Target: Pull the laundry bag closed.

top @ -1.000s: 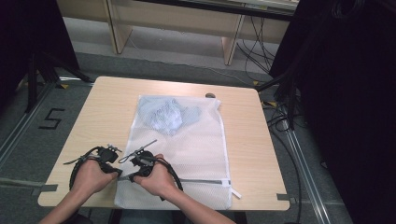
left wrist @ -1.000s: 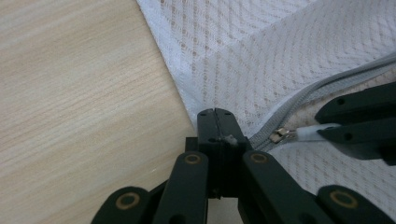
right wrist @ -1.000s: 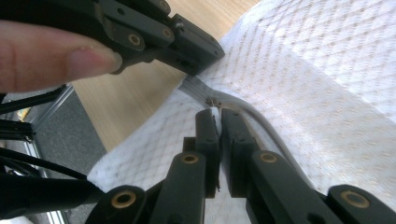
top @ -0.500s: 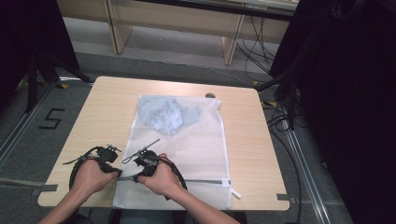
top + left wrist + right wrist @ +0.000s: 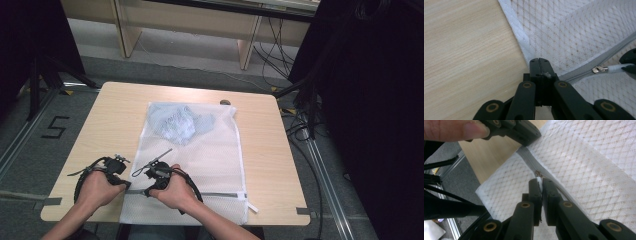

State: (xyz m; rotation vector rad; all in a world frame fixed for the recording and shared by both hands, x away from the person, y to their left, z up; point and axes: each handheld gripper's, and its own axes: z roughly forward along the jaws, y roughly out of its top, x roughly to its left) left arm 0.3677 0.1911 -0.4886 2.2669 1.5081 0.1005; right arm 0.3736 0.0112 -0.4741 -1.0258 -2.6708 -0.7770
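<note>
Trouble may be coming: the right gripper is pinching the white zipper pull and could slip off if tugged hard. The left gripper is clamping the mesh laundry bag near the zipper. Blue clothes are lying inside, far from the zipper.

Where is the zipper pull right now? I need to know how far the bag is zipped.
The zipper pull sits near the left end of the grey zipper, at the mesh laundry bag's near edge, pinched by the right gripper close to the left gripper.

Both grippers, left gripper and right gripper, were black, with brass-coloured pivot pins and trailing black cables.
</note>
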